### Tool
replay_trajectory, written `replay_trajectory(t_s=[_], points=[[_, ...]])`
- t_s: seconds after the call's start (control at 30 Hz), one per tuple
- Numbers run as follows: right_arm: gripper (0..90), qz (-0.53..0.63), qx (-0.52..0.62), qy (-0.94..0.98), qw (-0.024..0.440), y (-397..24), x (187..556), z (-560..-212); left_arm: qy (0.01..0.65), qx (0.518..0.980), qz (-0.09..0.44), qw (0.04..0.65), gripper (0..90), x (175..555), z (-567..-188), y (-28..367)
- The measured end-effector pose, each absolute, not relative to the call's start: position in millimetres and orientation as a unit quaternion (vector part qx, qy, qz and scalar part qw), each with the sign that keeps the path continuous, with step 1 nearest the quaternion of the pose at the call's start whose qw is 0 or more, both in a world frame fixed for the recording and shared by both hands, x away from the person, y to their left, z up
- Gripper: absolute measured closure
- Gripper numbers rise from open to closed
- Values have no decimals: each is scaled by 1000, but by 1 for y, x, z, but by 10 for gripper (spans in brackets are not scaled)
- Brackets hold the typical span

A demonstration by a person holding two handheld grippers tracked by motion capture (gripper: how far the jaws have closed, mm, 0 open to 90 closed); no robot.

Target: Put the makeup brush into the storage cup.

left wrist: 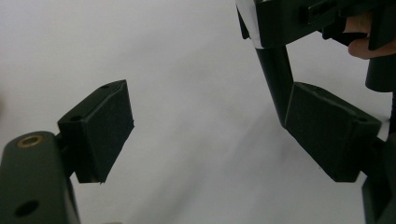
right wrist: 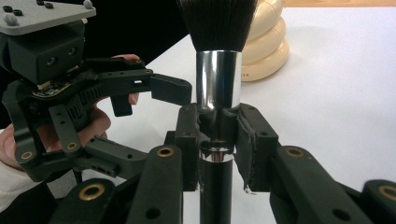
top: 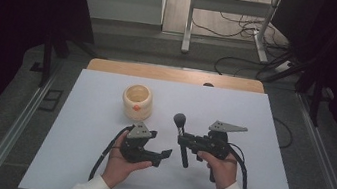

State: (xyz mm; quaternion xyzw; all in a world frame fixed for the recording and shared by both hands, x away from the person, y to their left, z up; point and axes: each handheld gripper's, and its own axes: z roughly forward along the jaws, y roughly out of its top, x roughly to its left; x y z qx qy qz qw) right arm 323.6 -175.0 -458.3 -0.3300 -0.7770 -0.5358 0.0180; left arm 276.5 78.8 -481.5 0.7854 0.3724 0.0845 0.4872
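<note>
A makeup brush (top: pixel 180 120) with a dark round head, a shiny metal collar (right wrist: pixel 218 74) and a black handle stands nearly upright over the white table. My right gripper (top: pixel 182 140) (right wrist: pixel 217 140) is shut on it just below the collar. To its left, my left gripper (top: pixel 161 144) (left wrist: pixel 210 126) is held in a hand with its jaws wide apart, pointing toward the brush's handle (left wrist: pixel 275 79); nothing lies between the pads. A cream ribbed cup (top: pixel 137 101) (right wrist: pixel 266 42) stands behind the left gripper, with a small orange spot on its front.
A white sheet (top: pixel 243 186) covers the table, with a wooden edge (top: pixel 174 75) at the back. Black cables trail from both grippers toward the front edge. Beyond the table are metal frame legs (top: pixel 188 21) and loose cables on the floor.
</note>
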Motion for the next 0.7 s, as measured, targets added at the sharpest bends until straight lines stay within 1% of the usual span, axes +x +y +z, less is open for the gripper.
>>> replay_trajectory(t_s=[0.47,0.57,0.7], points=[[720,-541,-328,-774,12,-172,323,-460,369,783,62,497,166,281,-486,66],[720,-542,-328,-774,12,-171,323,-460,368,782,55,499,183,282,-488,64],[720,-543,-329,-773,11,-170,323,-462,362,785,49,501,183,283,-490,59]])
